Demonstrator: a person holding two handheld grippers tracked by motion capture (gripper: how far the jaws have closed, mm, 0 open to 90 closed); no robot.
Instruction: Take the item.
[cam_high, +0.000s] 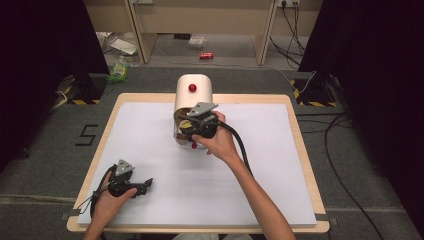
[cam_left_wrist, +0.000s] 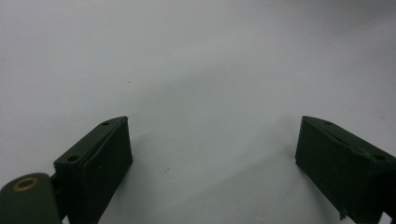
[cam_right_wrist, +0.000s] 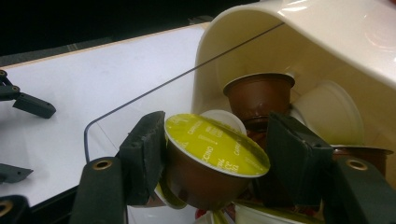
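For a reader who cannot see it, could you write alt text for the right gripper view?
The right gripper grips a yellow-lidded brown coffee capsule at the mouth of a cream capsule dispenser. More brown and white capsules sit behind.

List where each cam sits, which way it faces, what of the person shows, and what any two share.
High view: above the person's side, facing forward and down on the table; both forearms, left claw, right claw.
Left gripper view: on the left claw, facing the white table surface; jaws apart.
Right gripper view: on the right claw, facing the cream dispenser, holding a yellow-lidded capsule.
Shared: high and right views show the dispenser.
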